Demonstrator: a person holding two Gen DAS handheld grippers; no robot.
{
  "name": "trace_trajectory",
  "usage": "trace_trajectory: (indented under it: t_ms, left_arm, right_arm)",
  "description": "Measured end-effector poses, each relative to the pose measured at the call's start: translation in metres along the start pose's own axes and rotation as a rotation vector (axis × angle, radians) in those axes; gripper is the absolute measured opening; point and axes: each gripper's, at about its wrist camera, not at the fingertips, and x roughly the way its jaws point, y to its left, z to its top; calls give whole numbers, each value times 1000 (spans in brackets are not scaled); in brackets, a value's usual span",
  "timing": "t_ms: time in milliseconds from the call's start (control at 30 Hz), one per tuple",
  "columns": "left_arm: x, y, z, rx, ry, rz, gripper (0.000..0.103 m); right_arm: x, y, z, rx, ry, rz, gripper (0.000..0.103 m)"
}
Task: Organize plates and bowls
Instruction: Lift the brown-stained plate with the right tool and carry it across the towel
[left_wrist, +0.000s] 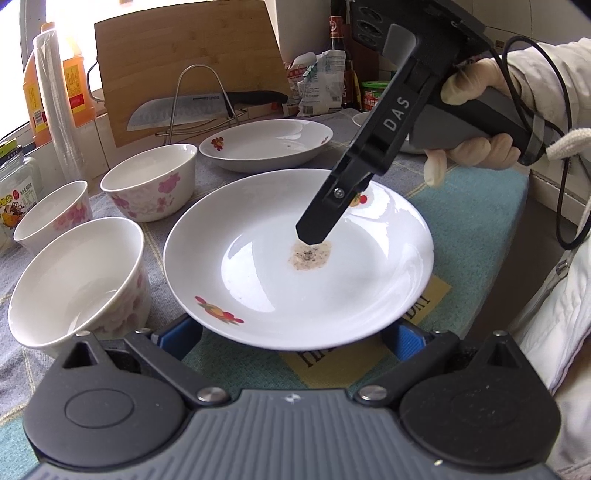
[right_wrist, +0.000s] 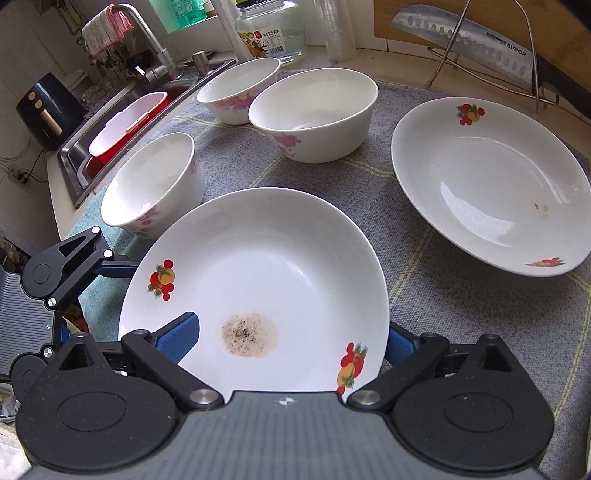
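Steel sink (right_wrist: 79, 155), faucet (right_wrist: 147, 40) (towel-draped), daylit window (right_wrist: 184, 14)

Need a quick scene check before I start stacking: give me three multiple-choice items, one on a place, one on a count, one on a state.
1. The large speckled brown stain lies:
A. in the nearer white fruit-print plate
B. in a bowl
C. on the cloth

2. How many white ceramic bowls with pink flowers are there?
A. two
B. three
C. four

3. Those bowls are:
A. stacked
B. upside down
C. upright and separate

Answers:
1. A, the stain sits near the centre of the plate closest to both cameras.
2. B, both views show three bowls beside the plates.
3. C, each bowl shows its open inside and stands alone on the cloth.
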Motion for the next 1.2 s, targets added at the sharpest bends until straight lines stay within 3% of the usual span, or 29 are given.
trace_trajectory:
  t_ms: [433,1200]
  left_arm:
    - [-1,1,-1,2,-5,-11,102]
    - [3,3,2,17,6,-13,102]
  right_arm:
    - [-1,-14,8,54,-14,25,86]
    - [-4,-26,13,162,14,95,85]
